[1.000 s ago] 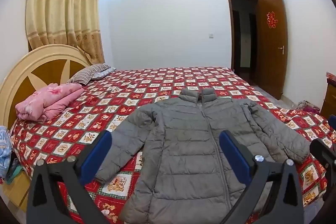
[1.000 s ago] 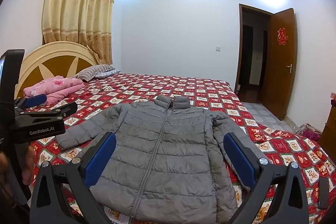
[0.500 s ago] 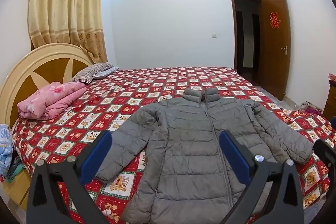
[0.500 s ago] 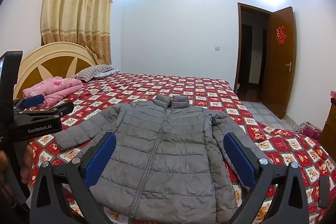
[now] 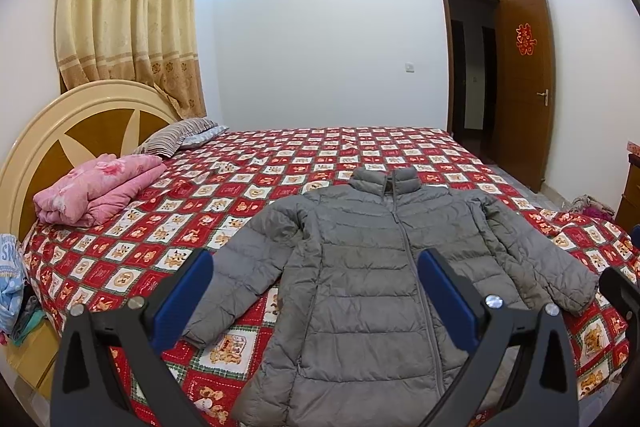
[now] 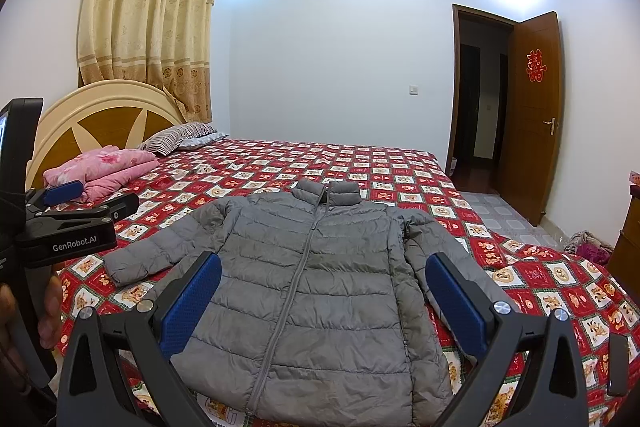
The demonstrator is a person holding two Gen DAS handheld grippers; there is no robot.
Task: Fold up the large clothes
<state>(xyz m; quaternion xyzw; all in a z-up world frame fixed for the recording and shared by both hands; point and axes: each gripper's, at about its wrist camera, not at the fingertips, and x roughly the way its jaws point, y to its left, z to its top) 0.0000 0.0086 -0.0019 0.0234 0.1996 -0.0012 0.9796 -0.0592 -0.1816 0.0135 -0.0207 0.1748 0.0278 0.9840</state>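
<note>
Jacket (image 5: pixel 372 279), grey puffer, zipped, lies flat on red patterned bedspread (image 5: pixel 280 163), collar toward far wall, sleeves spread. Left gripper (image 5: pixel 316 291) above jacket's left half, jaws wide apart, holding nothing. Right gripper (image 6: pixel 324 291) above its front, likewise wide, holding nothing. Pink quilt (image 5: pixel 96 187) by headboard.
</note>
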